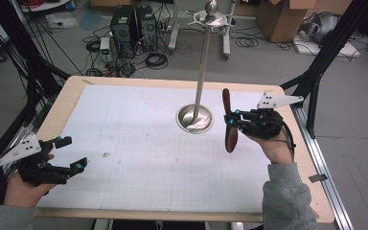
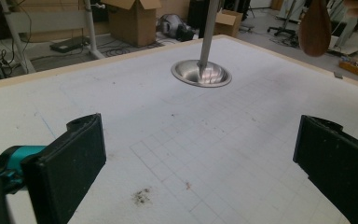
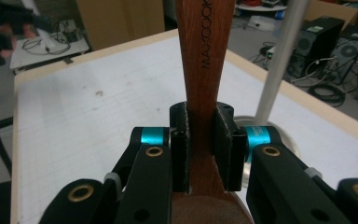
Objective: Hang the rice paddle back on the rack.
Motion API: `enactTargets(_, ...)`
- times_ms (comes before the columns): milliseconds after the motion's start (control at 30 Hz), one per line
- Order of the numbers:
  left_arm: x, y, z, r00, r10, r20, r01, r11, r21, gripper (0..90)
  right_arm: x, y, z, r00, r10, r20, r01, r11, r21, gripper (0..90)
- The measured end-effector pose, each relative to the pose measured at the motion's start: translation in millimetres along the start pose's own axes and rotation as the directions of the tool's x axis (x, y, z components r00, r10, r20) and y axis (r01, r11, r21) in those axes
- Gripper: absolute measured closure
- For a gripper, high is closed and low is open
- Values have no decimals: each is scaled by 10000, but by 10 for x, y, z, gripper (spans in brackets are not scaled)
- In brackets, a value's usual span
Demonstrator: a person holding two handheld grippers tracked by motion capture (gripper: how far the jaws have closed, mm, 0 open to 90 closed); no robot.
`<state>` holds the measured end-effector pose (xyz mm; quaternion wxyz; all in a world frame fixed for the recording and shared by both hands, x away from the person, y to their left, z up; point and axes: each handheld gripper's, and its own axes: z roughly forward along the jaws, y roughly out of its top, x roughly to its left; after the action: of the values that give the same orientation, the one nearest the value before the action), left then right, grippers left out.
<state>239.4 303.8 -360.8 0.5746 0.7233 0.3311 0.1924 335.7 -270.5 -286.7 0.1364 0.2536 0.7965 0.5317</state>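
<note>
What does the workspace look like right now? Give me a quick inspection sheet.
Surface: white gridded sheet on a wooden table, with a small dark smudge.
Job's things: brown wooden spoon held upright above the sheet; metal stand with a round base and tall pole beside it.
Clutter: nothing seen apart from the smudge.
Grippers: right gripper shut on the spoon's handle; left gripper open with nothing between the jaws, low at the near left edge.
Cables: loose coils on the floor.
Surroundings: computer towers, cardboard boxes.

Wooden spoon [image 1: 229,122] upright right of stand [image 1: 195,118] on table [image 1: 67,98]
</note>
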Motion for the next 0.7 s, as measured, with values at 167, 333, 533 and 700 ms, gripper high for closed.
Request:
enactTargets(167, 12, -19, 11, 10000, -56, 14, 56, 9999, 106, 28, -78, 74, -28, 9999, 61, 105, -59, 9997, -240, 780)
enactTargets(333, 11, -21, 10, 10000, -81, 9, 81, 9999, 86, 28, -146, 129, -21, 9995, 21, 318, -15, 9999, -169, 780)
enactTargets(533, 2, -27, 26, 10000, -67, 40, 67, 9999, 153, 28, -251, 155, -5, 9983, 86, 568, -62, 9990, -432, 779)
enactTargets(700, 10, -48, 33, 9999, -60, 104, 58, 9998, 202, 28, -334, 220, 2, 9981, 125, 603, -93, 9985, -533, 780)
